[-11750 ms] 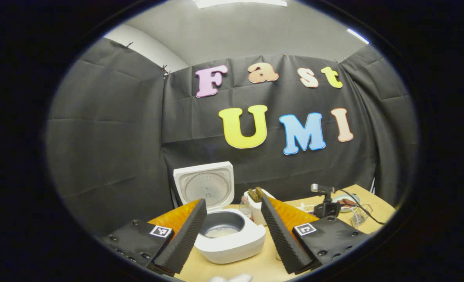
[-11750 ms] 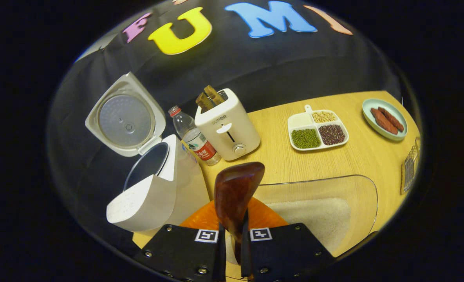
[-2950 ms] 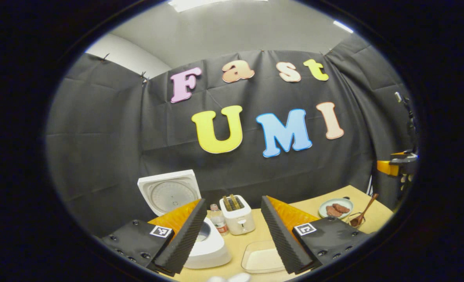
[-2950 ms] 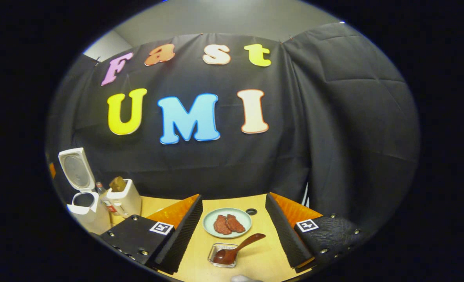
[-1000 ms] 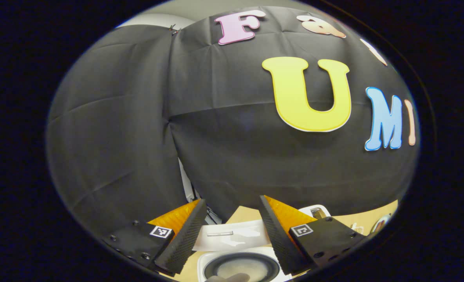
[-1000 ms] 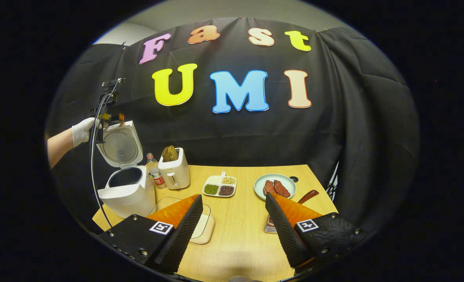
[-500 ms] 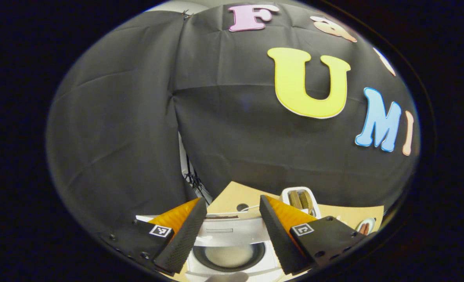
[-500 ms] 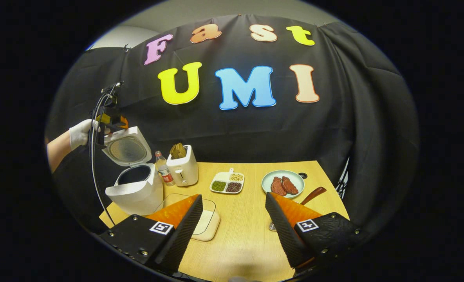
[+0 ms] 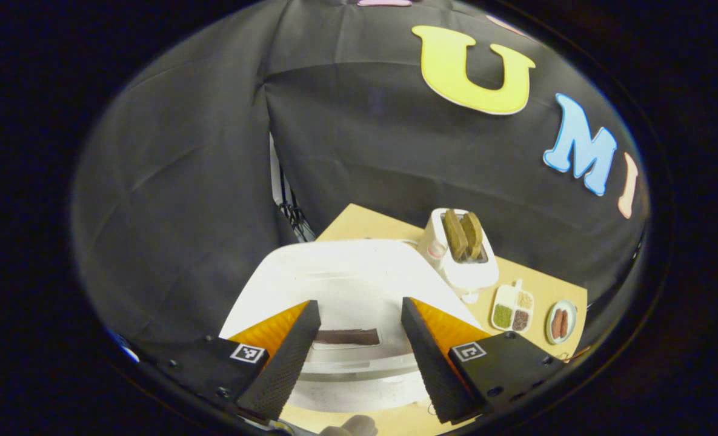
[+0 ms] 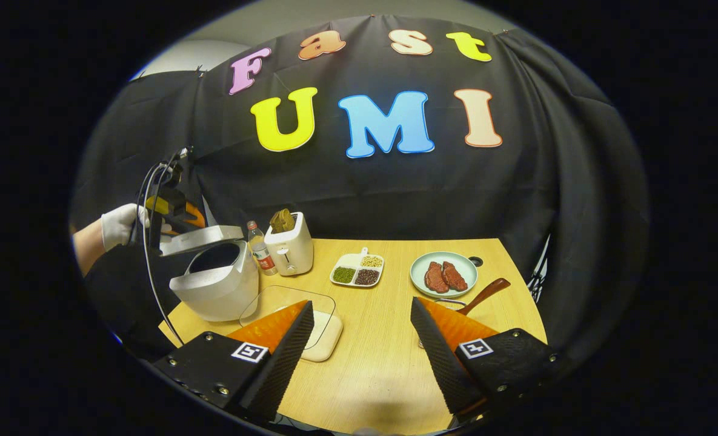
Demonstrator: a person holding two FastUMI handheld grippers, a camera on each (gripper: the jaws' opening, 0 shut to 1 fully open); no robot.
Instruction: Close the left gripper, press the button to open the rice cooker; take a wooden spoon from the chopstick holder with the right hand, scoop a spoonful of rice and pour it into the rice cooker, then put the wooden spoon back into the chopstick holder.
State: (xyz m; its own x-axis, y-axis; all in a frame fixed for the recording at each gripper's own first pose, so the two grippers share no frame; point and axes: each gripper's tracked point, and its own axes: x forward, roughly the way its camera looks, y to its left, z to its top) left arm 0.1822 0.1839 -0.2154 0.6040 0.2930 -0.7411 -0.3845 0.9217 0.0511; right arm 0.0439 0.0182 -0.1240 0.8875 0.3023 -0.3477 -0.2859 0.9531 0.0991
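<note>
1. On the left side of the table (image 10: pixel 383 363), our left gripper (image 9: pixel 359 351) rests over the white lid (image 9: pixel 346 284) of the rice cooker (image 10: pixel 216 290). Its fingers are wide apart and they hold nothing.
2. From the right gripper view, we see the left gripper (image 10: pixel 174 212) and the gloved hand (image 10: pixel 119 225) on top of the lid (image 10: pixel 201 238), which is lowered to a small angle over the pot but not yet shut.
3. Our right gripper (image 10: pixel 362 357) hangs over the near part of the table, fingers wide apart and empty.
4. The wooden spoon (image 10: pixel 480 297) lies with its bowl in the chopstick holder (image 10: pixel 449 301), partly hidden behind our right finger. Its handle points up to the right, near the plate of meat (image 10: pixel 443 274).
5. We judge that the steps of the task are finished: the spoon is back in place, and the step in hand is to close the cooker.
6. The next move calls for pressing the lid down until it latches, with the push kept straight so that the cooker does not slide on the table.
7. Half a second ago the lid stood much more upright and we could see the inner pot between the left fingers; now the lid's outer face covers it. The spoon has not moved since then.
</note>
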